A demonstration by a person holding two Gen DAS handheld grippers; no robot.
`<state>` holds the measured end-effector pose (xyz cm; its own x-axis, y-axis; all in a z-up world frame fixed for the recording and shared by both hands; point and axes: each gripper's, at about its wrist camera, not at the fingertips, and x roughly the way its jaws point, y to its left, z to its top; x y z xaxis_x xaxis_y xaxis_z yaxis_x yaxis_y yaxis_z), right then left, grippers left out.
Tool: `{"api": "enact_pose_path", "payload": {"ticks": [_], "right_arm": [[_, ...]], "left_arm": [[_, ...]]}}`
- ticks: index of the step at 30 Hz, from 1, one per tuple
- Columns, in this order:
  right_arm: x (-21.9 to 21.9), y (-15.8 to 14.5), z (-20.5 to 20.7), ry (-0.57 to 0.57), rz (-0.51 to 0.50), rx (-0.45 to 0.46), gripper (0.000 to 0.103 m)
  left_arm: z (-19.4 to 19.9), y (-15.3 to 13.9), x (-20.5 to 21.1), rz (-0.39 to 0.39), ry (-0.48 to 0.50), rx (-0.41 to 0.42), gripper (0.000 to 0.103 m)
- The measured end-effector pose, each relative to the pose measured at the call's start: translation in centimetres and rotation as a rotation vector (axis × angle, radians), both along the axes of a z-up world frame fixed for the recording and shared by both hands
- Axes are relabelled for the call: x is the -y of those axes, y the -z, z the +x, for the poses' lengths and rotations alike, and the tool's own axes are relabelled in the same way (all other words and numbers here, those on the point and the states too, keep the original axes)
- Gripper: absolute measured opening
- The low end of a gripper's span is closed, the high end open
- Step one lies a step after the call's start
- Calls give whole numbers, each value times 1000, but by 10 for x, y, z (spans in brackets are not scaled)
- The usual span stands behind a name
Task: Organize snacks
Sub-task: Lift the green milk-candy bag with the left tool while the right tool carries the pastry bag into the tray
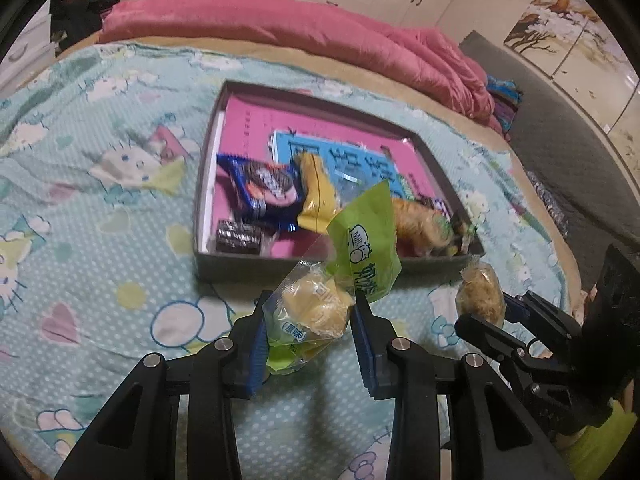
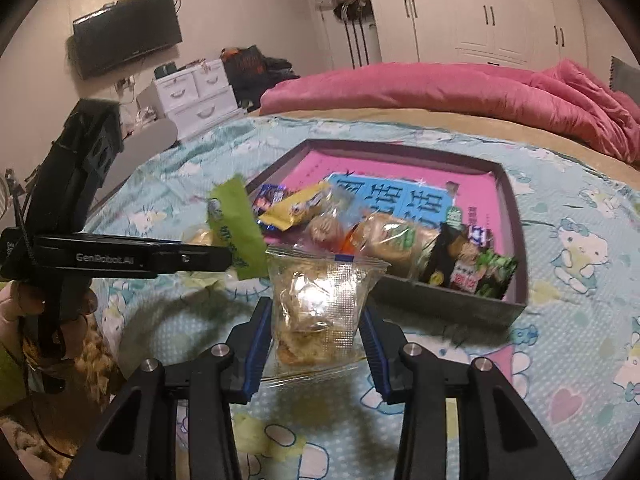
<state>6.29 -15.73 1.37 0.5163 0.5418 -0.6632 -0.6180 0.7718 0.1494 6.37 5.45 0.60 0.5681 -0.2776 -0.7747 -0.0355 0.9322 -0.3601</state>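
Bed with a pale blue cartoon-cat printed cotton sheet [image 1: 100,208] fills both views. A crumpled pink satin quilt [image 1: 320,40] lies along its far side, toward 12 o'clock.

On the sheet sits a shallow dark grey rectangular cardboard box [image 1: 320,268], lined by a pink printed sheet with a blue panel of large characters, too blurred to read. Snacks lie heaped in its near half: a blue foil biscuit packet [image 1: 266,190] showing dark sandwich cookies, a yellow plastic pouch [image 1: 318,196], and a brown striped wafer in clear wrap [image 1: 239,237] at the box's 7 o'clock corner. Only the right wrist view shows a dark packet with green leaf print [image 2: 480,272] at the near right corner.

Left gripper [image 1: 308,332], black frame with ribbed blue pads, is clenched on a green-and-clear plastic packet [image 1: 320,304] holding a pale yellow cake; "Milk" and a small cow drawing are legible on the green part. The packet hangs above the sheet, just short of the box's near wall.

Right gripper [image 2: 316,332] clamps a clear crinkled plastic packet of a golden flaky pastry [image 2: 316,312], also held in front of the near wall. The right view alone shows "GenRobot.AI" on the left gripper's side, plus a wall-mounted television [image 2: 128,34] at 10 o'clock.
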Motion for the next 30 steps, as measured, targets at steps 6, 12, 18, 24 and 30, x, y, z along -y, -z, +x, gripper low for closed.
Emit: {"api": "enact_pose_path", "payload": {"ticks": [6, 12, 18, 24, 30], "right_arm": [[16, -11, 7, 68, 21, 33, 43], [41, -14, 25, 179, 33, 36, 43], [61, -13, 43, 270, 32, 39, 43], [70, -8, 55, 317, 23, 36, 43], [74, -5, 64, 342, 22, 31, 43]], "left_arm": [[1, -12, -7, 7, -36, 16, 38], [18, -17, -7, 26, -73, 19, 38], [37, -12, -3, 48, -94, 3, 38], [47, -2, 5, 44, -86, -14, 38], [53, 6, 12, 35, -76, -31, 38]]}}
